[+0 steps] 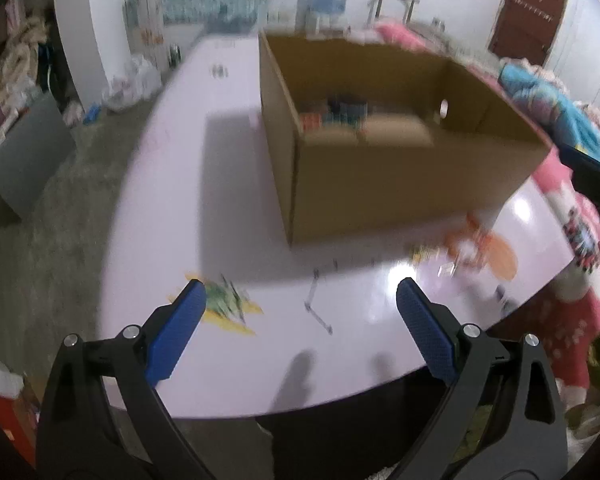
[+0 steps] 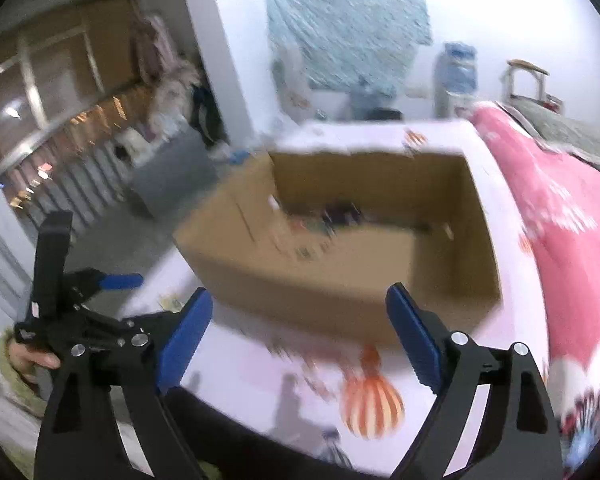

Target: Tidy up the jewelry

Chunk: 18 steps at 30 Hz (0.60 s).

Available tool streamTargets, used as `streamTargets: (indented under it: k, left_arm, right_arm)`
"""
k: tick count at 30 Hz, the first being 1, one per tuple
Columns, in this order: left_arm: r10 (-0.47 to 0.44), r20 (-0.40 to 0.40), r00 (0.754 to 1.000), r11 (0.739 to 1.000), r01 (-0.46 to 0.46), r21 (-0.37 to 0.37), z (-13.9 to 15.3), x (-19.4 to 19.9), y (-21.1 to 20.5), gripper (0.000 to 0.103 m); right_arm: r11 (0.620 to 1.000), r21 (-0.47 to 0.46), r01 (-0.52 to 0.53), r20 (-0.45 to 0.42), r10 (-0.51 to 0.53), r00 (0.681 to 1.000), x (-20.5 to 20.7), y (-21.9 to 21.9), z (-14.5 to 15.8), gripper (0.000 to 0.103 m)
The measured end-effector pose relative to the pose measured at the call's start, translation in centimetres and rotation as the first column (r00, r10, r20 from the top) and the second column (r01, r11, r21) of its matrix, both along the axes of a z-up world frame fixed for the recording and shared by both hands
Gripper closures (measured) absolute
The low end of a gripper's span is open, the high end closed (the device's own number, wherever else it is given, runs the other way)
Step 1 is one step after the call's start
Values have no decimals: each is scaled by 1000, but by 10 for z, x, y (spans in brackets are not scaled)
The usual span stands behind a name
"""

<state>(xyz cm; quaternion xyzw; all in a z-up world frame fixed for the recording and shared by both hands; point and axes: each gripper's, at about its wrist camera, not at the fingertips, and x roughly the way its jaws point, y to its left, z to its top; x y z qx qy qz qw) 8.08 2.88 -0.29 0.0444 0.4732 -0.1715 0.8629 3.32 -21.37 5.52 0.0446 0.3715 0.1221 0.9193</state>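
Observation:
An open cardboard box stands on a pale lilac table; it also shows in the right wrist view. Small dark and coloured items lie on its floor, blurred. Small jewelry pieces lie on the table in front of the box, and more blurred bits lie to the right. My left gripper is open and empty above the table's near edge. My right gripper is open and empty in front of the box. The left gripper shows at the left of the right wrist view.
Printed pictures mark the tabletop: a yellow-green one and an orange striped one. A bed with pink bedding runs along the table's right side. Grey floor with cabinets and bags lies to the left.

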Motion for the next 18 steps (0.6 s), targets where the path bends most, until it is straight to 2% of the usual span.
streamTargets:
  k: [4, 7, 11, 15, 18]
  left_arm:
    - [-6, -37, 999, 1000, 6, 9, -25, 1, -10, 11]
    - [-3, -58, 998, 999, 4, 34, -38, 9, -17, 11]
    - [6, -32, 999, 994, -3, 112, -46, 13, -27, 8]
    - [16, -16, 1000, 995, -15, 103, -46, 12, -25, 8]
    - [10, -12, 1000, 994, -9, 111, -46, 10, -28, 7]
  right_arm:
    - [994, -23, 105, -139, -107, 984, -9, -16, -44, 16]
    - [978, -63, 197, -195, -205, 959, -9, -32, -69, 16]
    - [956, -154, 251, -230, -282, 932, -3, -41, -89, 16]
    - [951, -193, 242, -248, -286, 926, 5, -43, -103, 15]
    - [943, -253, 218, -220, -275, 936, 7, -38, -105, 10]
